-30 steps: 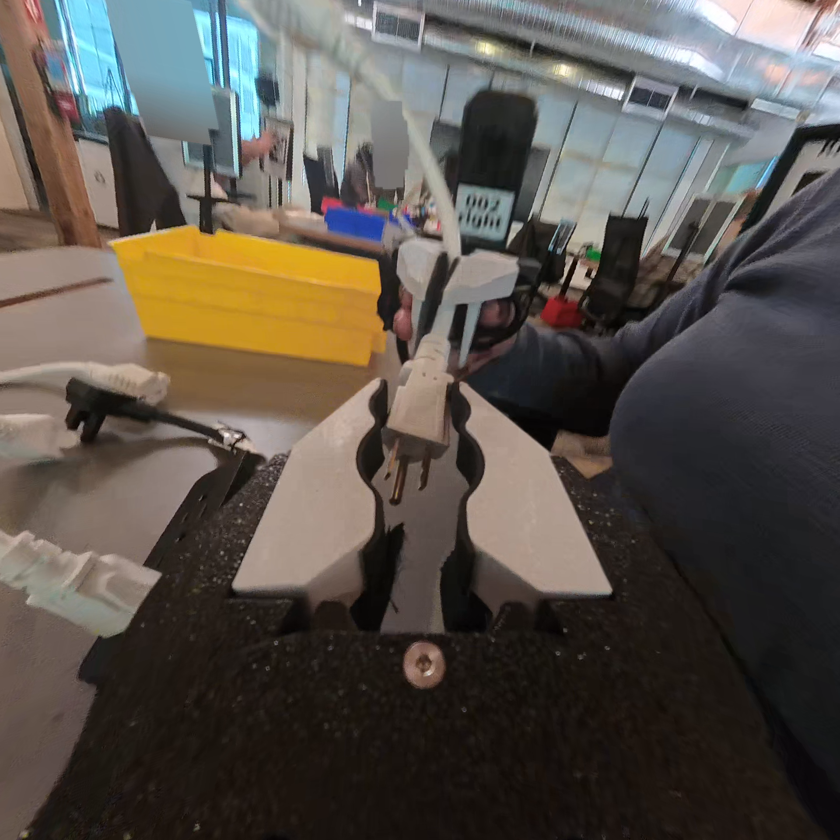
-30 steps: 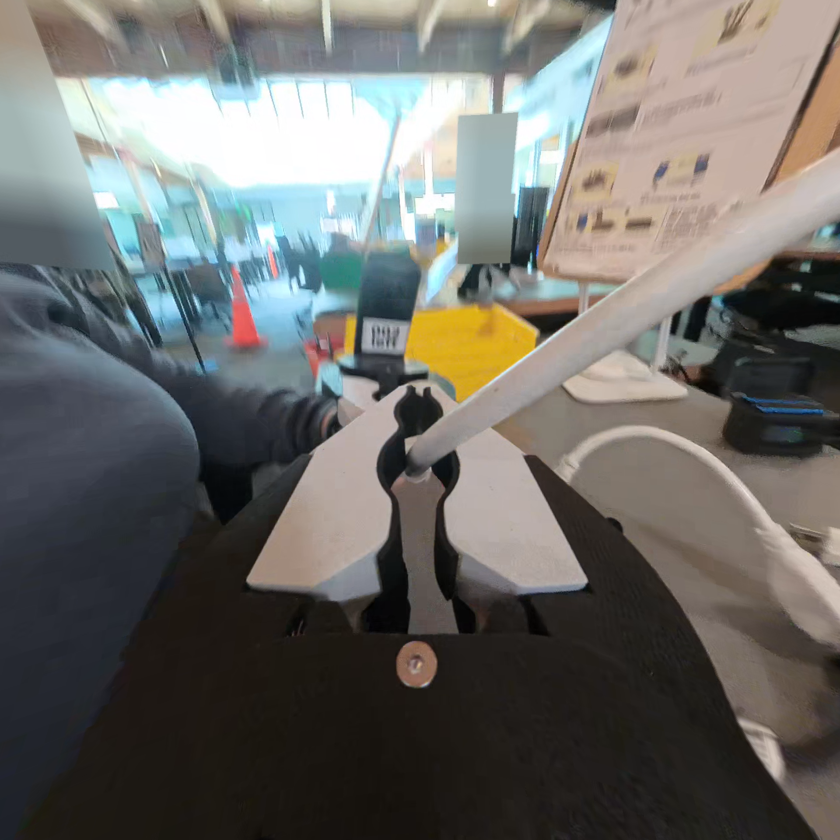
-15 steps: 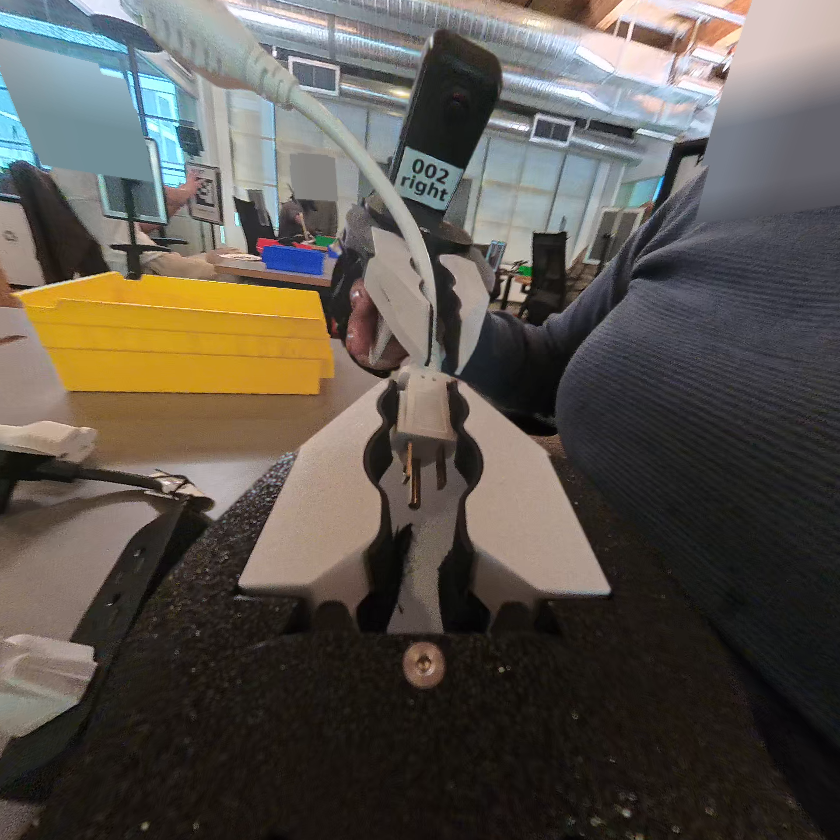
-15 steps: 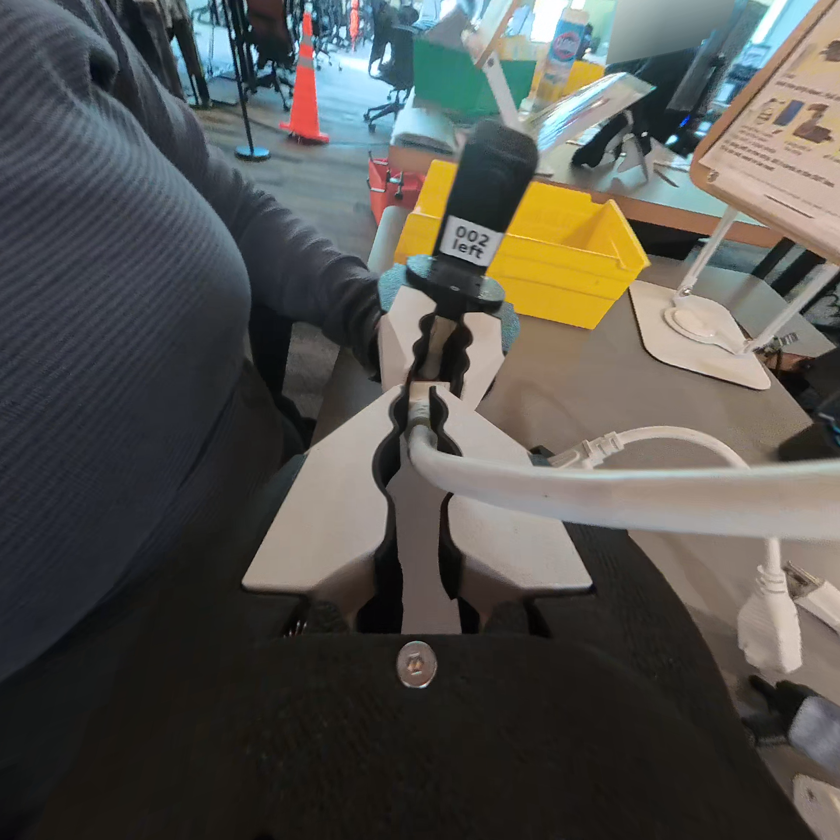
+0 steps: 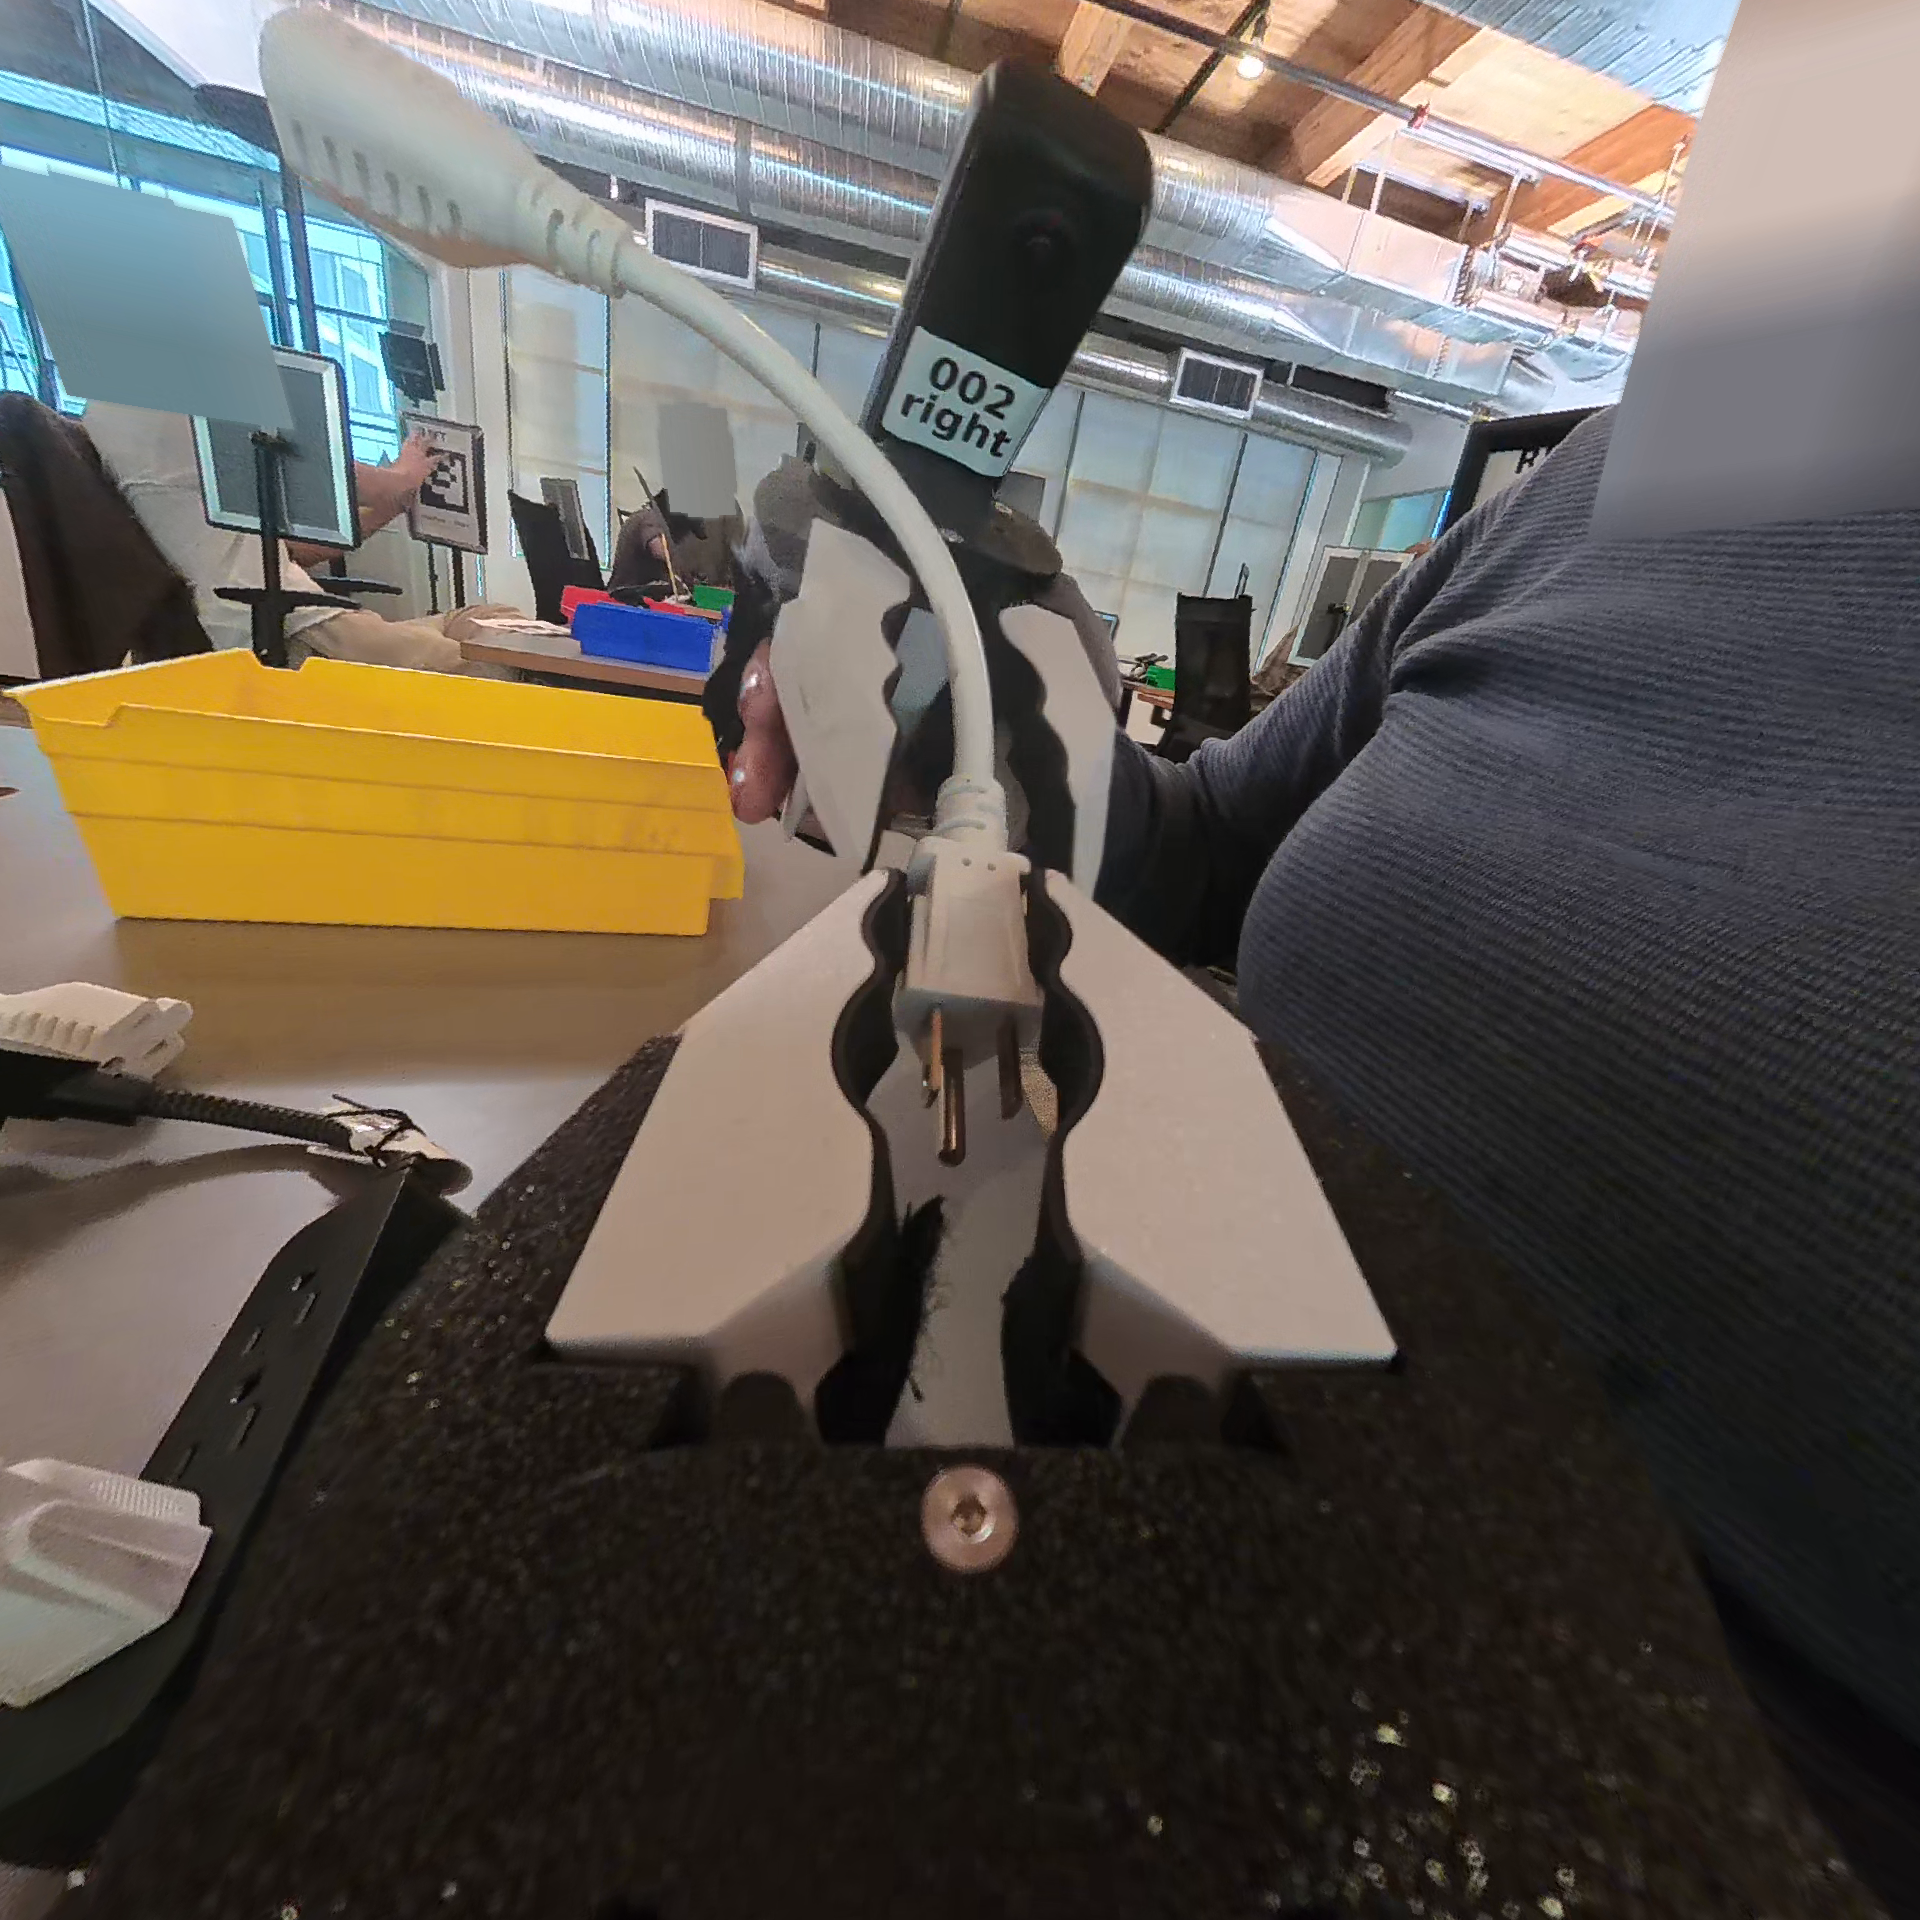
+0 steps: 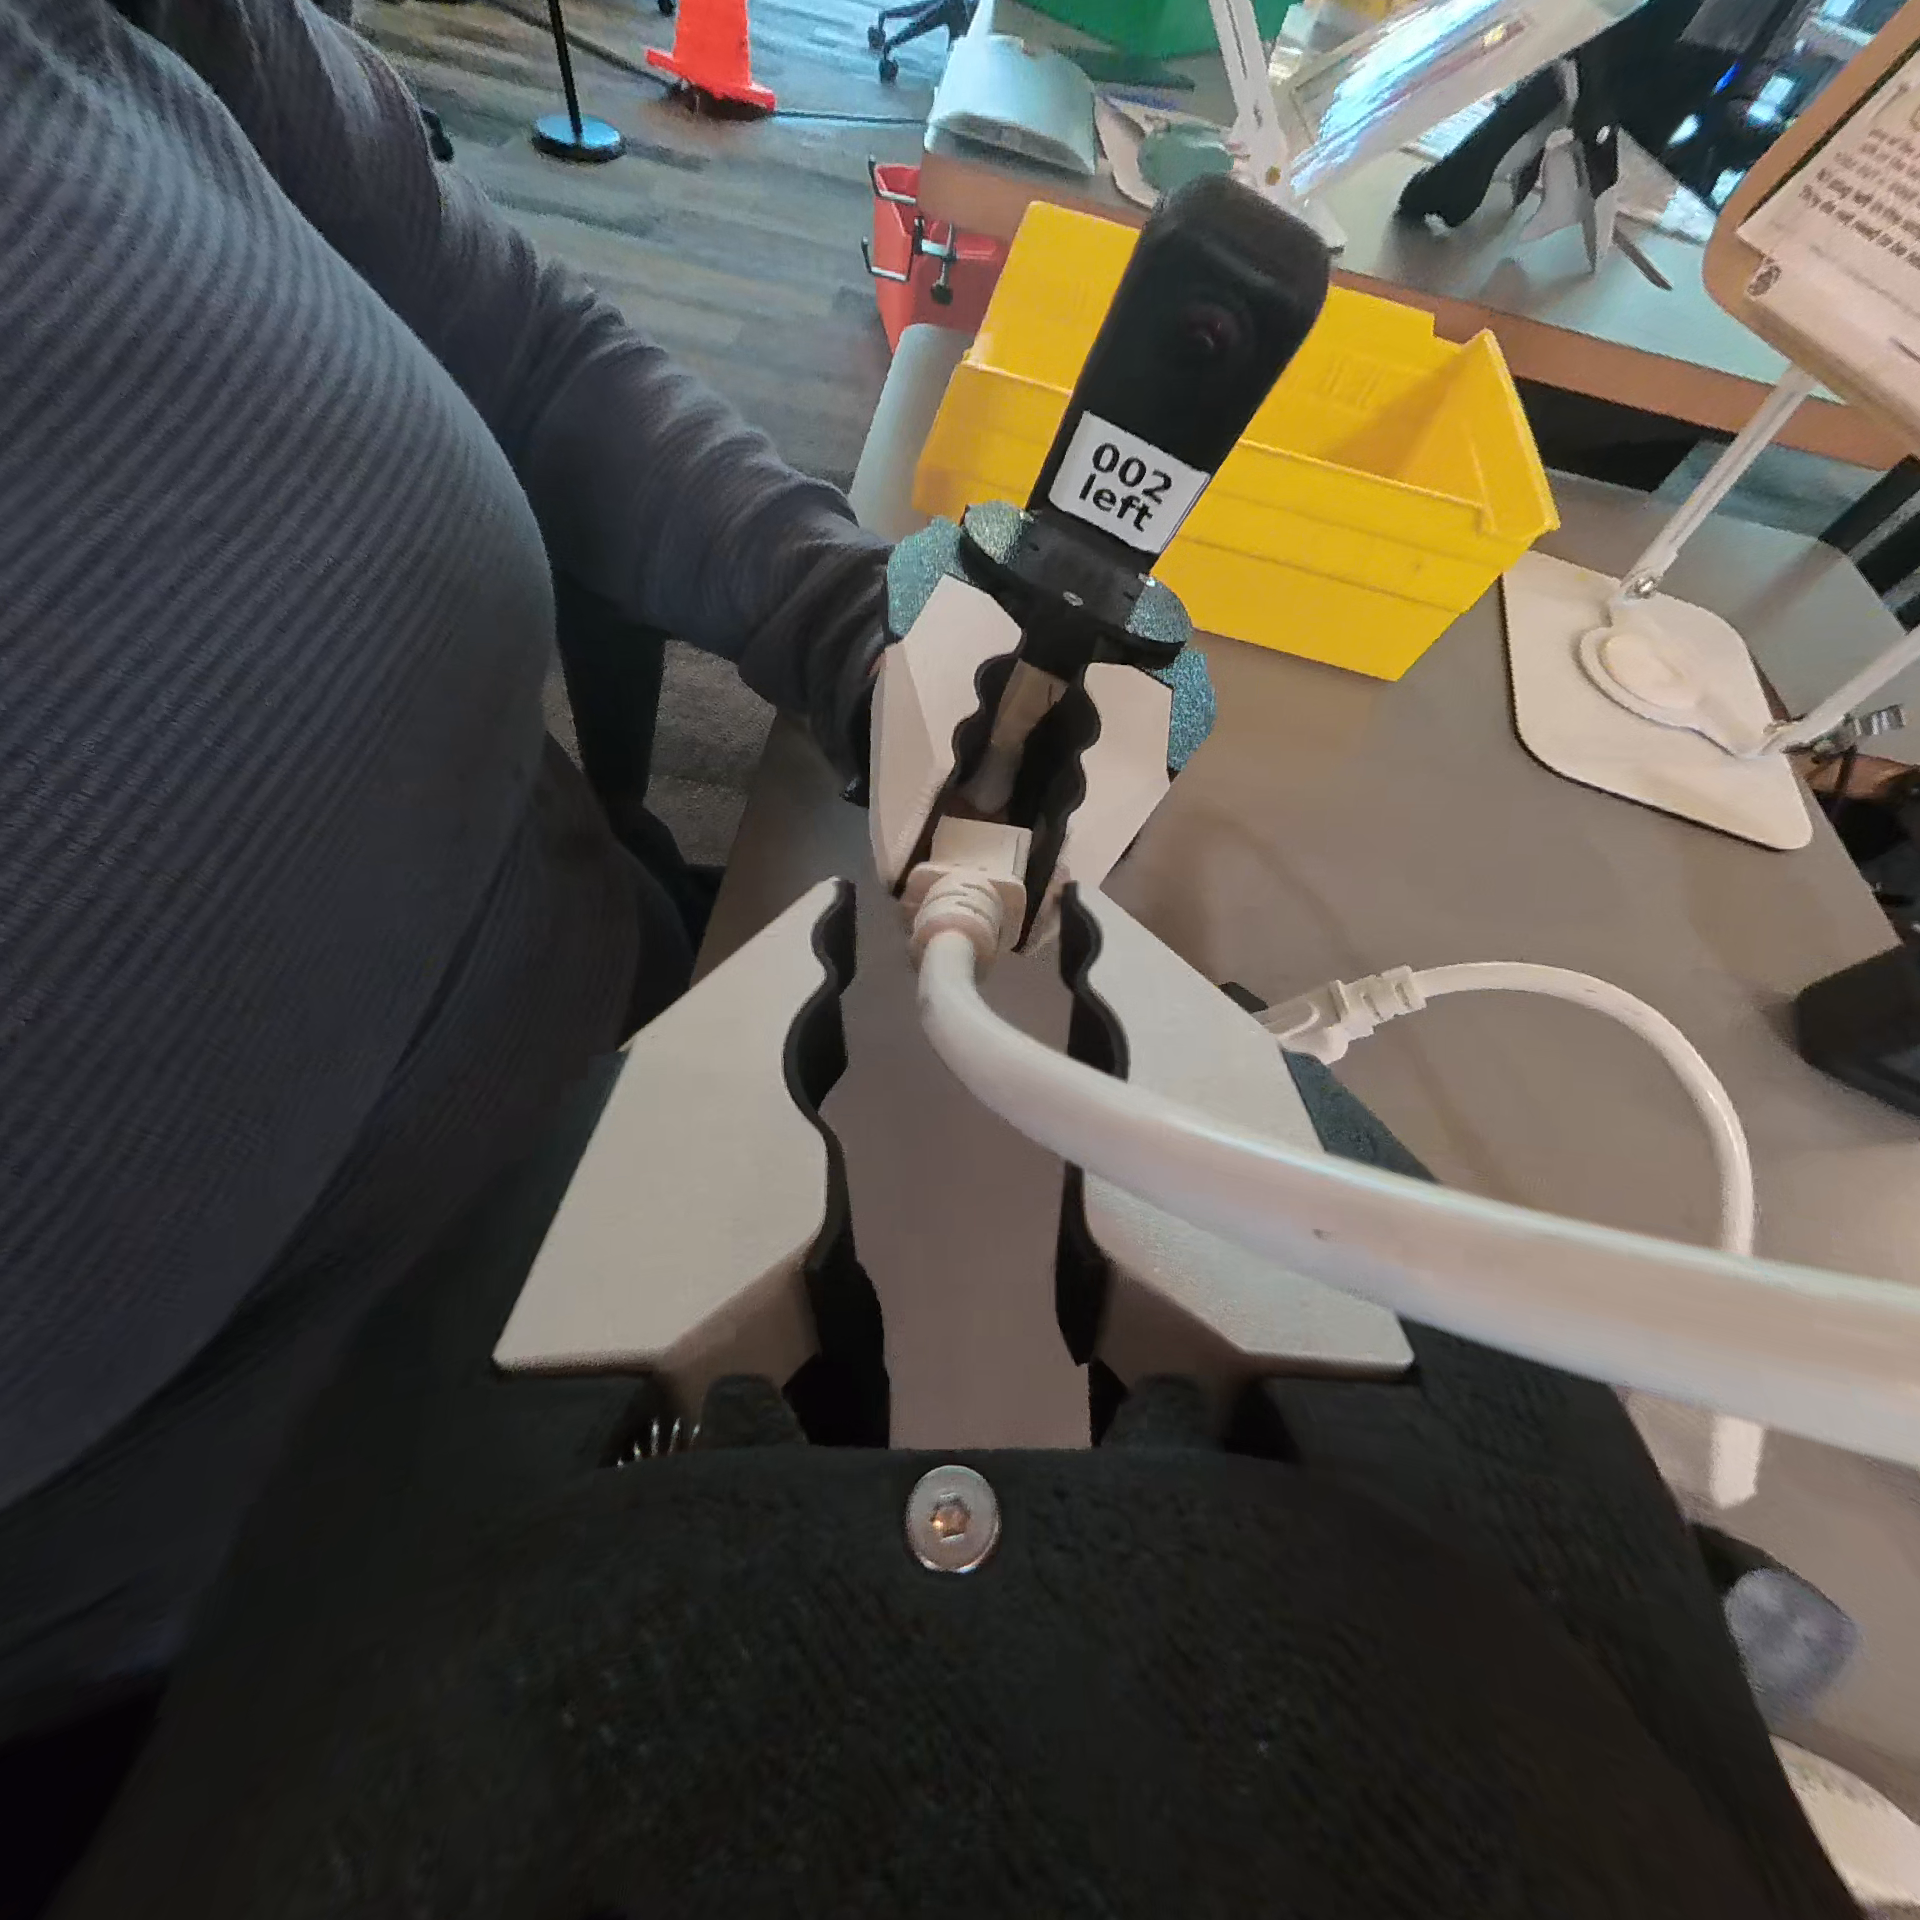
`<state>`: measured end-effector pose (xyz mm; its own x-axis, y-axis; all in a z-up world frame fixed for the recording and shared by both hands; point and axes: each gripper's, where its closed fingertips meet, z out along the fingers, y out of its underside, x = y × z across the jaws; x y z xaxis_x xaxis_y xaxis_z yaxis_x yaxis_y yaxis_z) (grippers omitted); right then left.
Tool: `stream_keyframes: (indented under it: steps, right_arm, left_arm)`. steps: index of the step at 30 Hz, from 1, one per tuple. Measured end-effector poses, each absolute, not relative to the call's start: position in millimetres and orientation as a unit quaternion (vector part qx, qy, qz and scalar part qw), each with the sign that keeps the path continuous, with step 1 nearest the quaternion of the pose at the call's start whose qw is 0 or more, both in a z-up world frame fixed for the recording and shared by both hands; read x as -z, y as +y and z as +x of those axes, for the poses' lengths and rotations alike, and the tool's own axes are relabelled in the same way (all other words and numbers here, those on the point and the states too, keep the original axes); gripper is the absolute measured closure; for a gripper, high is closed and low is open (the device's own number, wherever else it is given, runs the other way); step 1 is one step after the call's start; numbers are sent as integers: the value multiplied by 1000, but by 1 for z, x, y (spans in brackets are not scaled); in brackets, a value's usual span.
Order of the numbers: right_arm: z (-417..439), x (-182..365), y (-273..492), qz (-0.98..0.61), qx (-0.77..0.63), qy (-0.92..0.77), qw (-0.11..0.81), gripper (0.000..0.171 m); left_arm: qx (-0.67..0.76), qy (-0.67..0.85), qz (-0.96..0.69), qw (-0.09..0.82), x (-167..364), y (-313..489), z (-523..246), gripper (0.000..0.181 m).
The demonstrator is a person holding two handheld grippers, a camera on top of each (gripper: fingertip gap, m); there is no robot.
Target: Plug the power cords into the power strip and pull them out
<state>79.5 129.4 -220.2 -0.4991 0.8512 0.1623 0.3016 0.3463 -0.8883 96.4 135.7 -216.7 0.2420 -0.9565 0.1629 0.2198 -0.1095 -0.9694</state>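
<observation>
Where the two tools meet above the table, one white plug (image 5: 966,940) sits clamped at the tips of the left gripper (image 5: 961,904), prongs pointing back toward the camera. Its white cord (image 5: 935,582) arches upward between the spread, empty fingers of the right gripper (image 6: 956,904), ending in a white socket end (image 5: 416,177). Black power strip (image 5: 270,1340): flat on the grey table (image 5: 343,997), lower left. Black braided cable (image 5: 208,1112): beside the strip. Yellow bin (image 5: 395,800): farther back on the table.
</observation>
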Motion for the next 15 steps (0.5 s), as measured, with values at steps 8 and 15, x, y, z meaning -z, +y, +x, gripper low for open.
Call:
stream_keyframes:
  steps: [8,15]
  right_arm:
    - [78,217,133,-382,-399,-762,338,148]
    - [78,227,162,-410,-357,-770,335,149]
  left_arm:
    - [533,323,-547,559,214,137,94,160]
    - [418,305,-612,598,224,167,63,130]
